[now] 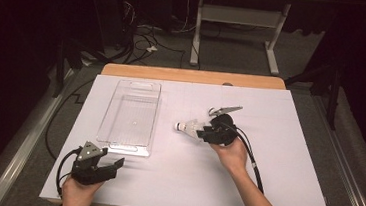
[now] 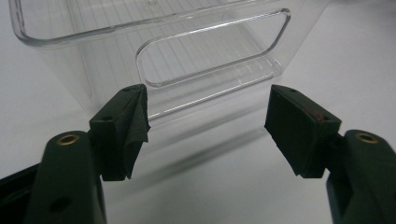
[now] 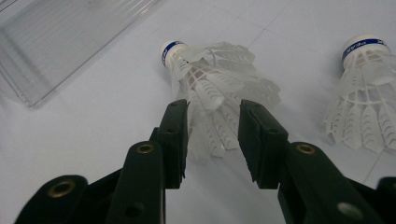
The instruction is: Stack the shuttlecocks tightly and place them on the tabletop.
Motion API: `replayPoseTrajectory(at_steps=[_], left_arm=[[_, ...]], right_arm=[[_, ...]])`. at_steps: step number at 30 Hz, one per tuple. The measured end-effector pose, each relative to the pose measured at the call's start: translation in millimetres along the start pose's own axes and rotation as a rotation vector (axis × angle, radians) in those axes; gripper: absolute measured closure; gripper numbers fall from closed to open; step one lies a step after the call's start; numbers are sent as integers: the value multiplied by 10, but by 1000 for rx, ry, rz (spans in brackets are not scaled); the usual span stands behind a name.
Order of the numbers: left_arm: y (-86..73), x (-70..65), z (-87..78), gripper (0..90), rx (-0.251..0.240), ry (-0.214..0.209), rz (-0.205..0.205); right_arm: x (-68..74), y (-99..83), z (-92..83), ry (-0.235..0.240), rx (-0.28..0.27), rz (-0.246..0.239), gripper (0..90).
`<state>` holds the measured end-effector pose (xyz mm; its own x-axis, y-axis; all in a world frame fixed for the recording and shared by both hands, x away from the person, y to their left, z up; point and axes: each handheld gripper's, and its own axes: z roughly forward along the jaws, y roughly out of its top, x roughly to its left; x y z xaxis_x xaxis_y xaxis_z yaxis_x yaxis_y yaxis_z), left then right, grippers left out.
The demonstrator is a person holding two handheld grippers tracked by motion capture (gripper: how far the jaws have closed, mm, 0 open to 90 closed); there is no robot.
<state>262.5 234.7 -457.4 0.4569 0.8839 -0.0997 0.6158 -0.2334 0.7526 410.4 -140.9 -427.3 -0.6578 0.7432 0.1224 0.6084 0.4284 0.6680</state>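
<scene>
- The right hand-held gripper (image 3: 212, 140) lies low over the worktop, its two black jaws set around the skirt of a white plastic shuttlecock with a blue-banded cork tip (image 3: 212, 88); the pads sit at the feather edges on both sides, and I cannot tell whether they press or merely bracket it.
- That shuttlecock lies on its side on the white worktop (image 1: 284, 187), tip pointing toward the clear plastic rectangular tray (image 1: 131, 111), just to the right of it in the high view (image 1: 189, 128).
- A second white plastic shuttlecock with a blue band (image 3: 364, 93) lies on the sheet beside the first, on the side away from the tray, apart from the jaws.
- The left hand-held gripper (image 2: 208, 126) is released: its jaws stand wide with nothing between them, only bare worktop.
- It points at the near short end of the tray, where a slot handle is cut through the wall (image 2: 210, 56); the pads are near that wall but not touching it.
- In the high view the left hand-held gripper (image 1: 115, 165) sits just below the tray's near corner, held by the person's left hand (image 1: 76, 194).
</scene>
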Motion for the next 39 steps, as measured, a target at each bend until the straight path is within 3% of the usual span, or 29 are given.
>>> replayPoseTrajectory(at_steps=[39], left_arm=[[1, -3, 1, 310, -1, 1, 1]], right_arm=[[3, 2, -66, 1, -14, 5, 624]])
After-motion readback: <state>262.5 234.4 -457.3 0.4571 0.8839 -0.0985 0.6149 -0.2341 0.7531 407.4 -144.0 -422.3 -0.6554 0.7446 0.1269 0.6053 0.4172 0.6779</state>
